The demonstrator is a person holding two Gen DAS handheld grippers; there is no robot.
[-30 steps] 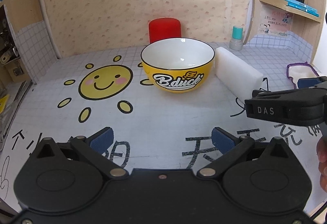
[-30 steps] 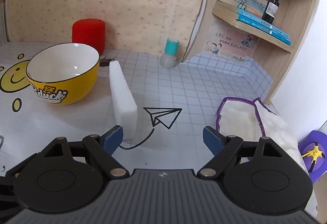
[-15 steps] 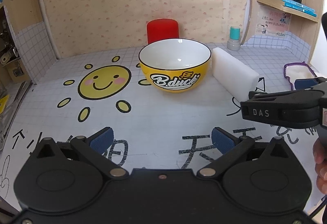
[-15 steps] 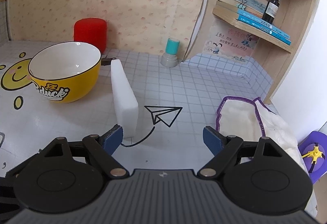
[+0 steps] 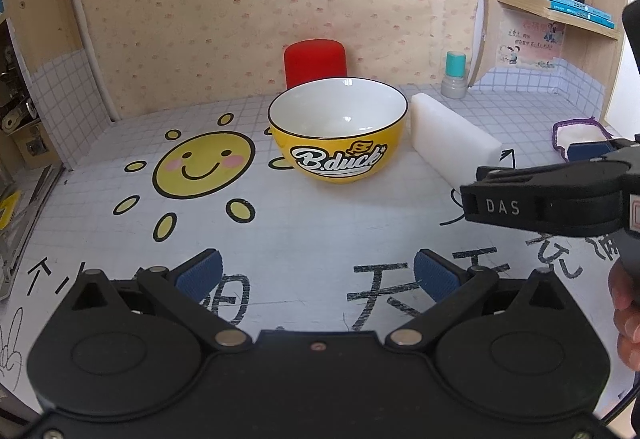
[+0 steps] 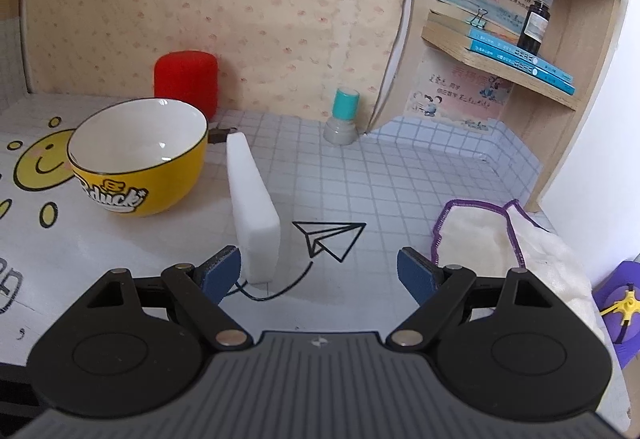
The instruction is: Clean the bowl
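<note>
Lately both claws have crept forward: against the views from a second ago the bowl [image 5: 338, 129] looms larger ahead of the left claw [image 5: 316, 273], and the sponge [image 6: 253, 207] sits closer to the right claw [image 6: 319, 271]. That reads as the approach stage, with no cleaning begun and nothing picked up.

Left claw hangs spread wide and empty above the mat [image 5: 300, 235]. The bowl stands upright straight ahead of it, well apart, roughly in line with the gap between its fingers, white inside and looking bare.

Right claw is likewise wide apart and holds nothing. The sponge stands on its long edge ahead and to its left; its near end lies just beyond the left fingertip [image 6: 222, 273], whether touching I cannot tell. It is not between the fingers. The bowl is further ahead, left of the sponge. A cloth [image 6: 488, 239] lies ahead to the right, near the right fingertip.

My guess: the right claw must shift left to straddle the sponge while the left steadies the bowl
</note>
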